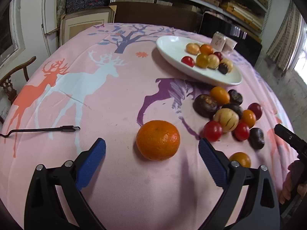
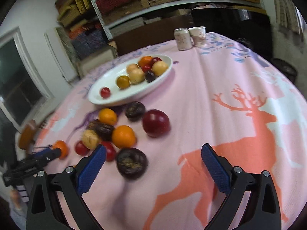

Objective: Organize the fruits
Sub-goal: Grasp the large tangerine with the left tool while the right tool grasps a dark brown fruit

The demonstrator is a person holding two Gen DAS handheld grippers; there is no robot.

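i take the white oval plate [image 1: 172, 44] as my landmark. my left gripper [image 1: 152, 146] is spread wide and holds nothing; the big orange mandarin [image 1: 158, 140] sits on the pink deer tablecloth [image 1: 107, 95] between its blue pads [image 1: 92, 163], touching neither. that mandarin lies well on my side of the plate, apart from it. just off the plate's near rim is a loose pile of fruit [image 1: 228, 113]: dark brown ones, small orange ones, red cherry tomatoes and a pale striped one, bunched together. one more small orange fruit [image 1: 240, 159] sits behind my right-side finger, further from the plate than the pile.

on the plate itself several small fruits are gathered toward one end [image 1: 209, 57]. beyond the plate stand a can [image 2: 182, 39] and a paper cup [image 2: 198, 36], side by side. a black usb cable [image 1: 48, 129] lies far to the left of the plate.

my right gripper [image 2: 153, 153] is also wide and holds nothing, over the cloth. a dark brown fruit [image 2: 132, 163] lies just inside its left finger; a large dark red plum [image 2: 155, 123] rests between it and the plate [image 2: 107, 82].
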